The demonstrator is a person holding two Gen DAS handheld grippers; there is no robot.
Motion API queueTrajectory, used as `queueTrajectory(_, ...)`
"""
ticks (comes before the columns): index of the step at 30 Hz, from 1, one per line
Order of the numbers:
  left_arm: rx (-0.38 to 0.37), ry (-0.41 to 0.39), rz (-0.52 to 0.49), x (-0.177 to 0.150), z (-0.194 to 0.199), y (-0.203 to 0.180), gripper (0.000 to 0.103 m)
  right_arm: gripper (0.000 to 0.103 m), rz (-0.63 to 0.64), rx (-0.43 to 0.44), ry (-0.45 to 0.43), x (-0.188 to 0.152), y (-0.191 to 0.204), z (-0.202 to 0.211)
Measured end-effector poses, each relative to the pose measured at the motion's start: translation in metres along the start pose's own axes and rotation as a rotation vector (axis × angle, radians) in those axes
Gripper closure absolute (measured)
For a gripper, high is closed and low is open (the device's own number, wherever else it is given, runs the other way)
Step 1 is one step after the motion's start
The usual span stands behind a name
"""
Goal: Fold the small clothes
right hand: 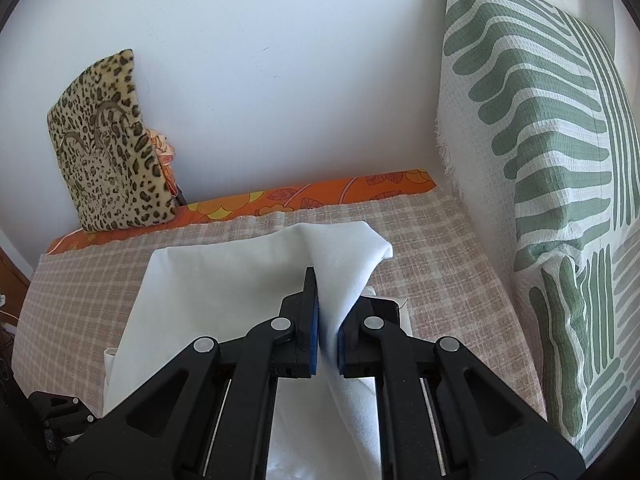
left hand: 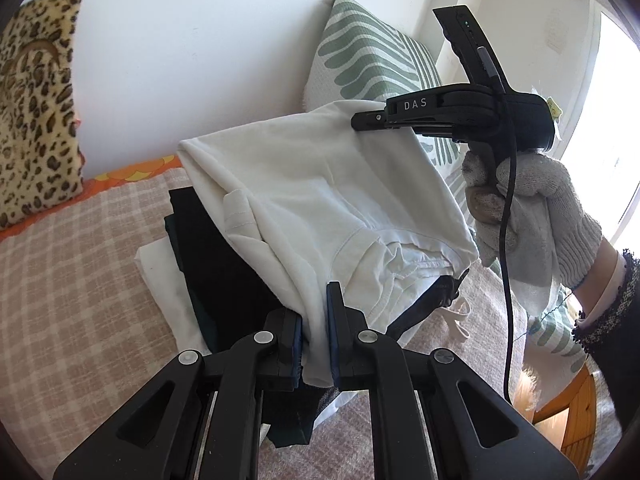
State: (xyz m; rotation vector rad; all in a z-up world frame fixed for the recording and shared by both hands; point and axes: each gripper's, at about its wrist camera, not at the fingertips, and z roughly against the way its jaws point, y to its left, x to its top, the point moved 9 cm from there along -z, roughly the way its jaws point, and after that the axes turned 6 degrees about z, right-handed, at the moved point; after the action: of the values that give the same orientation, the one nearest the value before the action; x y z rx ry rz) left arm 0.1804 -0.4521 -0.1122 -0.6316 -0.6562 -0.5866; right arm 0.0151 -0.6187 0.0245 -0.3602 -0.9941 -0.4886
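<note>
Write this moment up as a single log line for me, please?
step: folding | left gripper: shut on white garment | right gripper: shut on white garment | garment: lifted above dark clothes | surface: checked bedcover

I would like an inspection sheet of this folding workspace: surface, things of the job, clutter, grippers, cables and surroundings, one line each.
Surface: bed with checked cover, orange floral sheet at its wall edge.
Job's things: white garment lifted and held between both grippers; pile of dark clothes and a white piece lying under it.
Clutter: nothing seen.
Grippers: left gripper shut on the garment's lower edge; right gripper shut on a fold, held by a gloved hand.
Cables: black cable hanging from the right gripper.
Surroundings: white wall, leopard cushion, green-striped pillow, bright window at right.
</note>
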Motion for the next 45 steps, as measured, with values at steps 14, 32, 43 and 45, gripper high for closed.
queueTrajectory(14, 0.089, 0.002, -0.094, -0.010, 0.008, -0.002, 0.088, 0.080, -0.050, -0.174, 0.065, -0.013, -0.027, -0.027)
queueTrajectory(32, 0.086, -0.087, -0.152, -0.026, 0.088, -0.018, 0.035, 0.043, -0.060, -0.172, -0.087, -0.031, 0.036, 0.080)
queueTrajectory(43, 0.117, -0.116, -0.132, -0.047, 0.130, -0.008, 0.023, 0.014, -0.060, -0.172, -0.174, -0.079, 0.093, 0.139)
queueTrajectory(45, 0.126, -0.110, -0.135, -0.052, 0.134, -0.007, 0.022, 0.008, -0.065, -0.183, -0.181, -0.088, 0.097, 0.144)
